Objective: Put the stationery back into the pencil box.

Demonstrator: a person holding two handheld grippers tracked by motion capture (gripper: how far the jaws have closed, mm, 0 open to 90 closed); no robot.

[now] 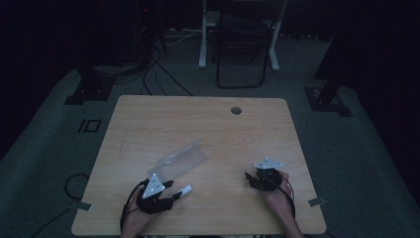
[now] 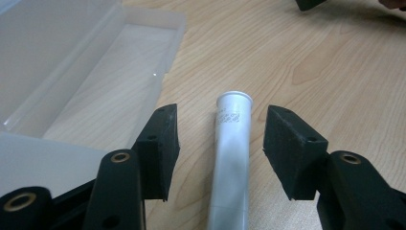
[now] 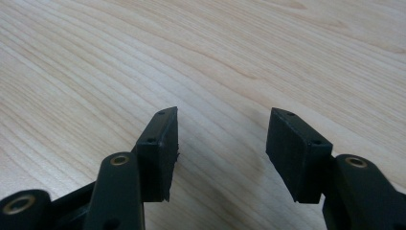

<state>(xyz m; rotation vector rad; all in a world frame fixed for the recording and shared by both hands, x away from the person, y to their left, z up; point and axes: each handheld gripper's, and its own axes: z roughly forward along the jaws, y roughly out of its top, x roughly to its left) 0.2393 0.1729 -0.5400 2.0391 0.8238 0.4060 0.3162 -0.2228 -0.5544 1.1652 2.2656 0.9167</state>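
My left hand-held gripper (image 2: 220,143) stood spread, a white plastic tube (image 2: 231,158) lying on the tabletop (image 2: 311,57) between its jaws, untouched. A clear plastic box (image 2: 91,72) lay just beside it. My right hand-held gripper (image 3: 221,148) stood spread, holding nothing.

White tube (image 2: 232,158), faint grey print banding it near the rim, and it lies on a pale wood-grain tabletop (image 2: 311,62). Clear, frosty plastic box (image 2: 72,72) beside it. Left tool (image 2: 220,143) matte black with brass-coloured rivets; right tool (image 3: 220,143) black too.
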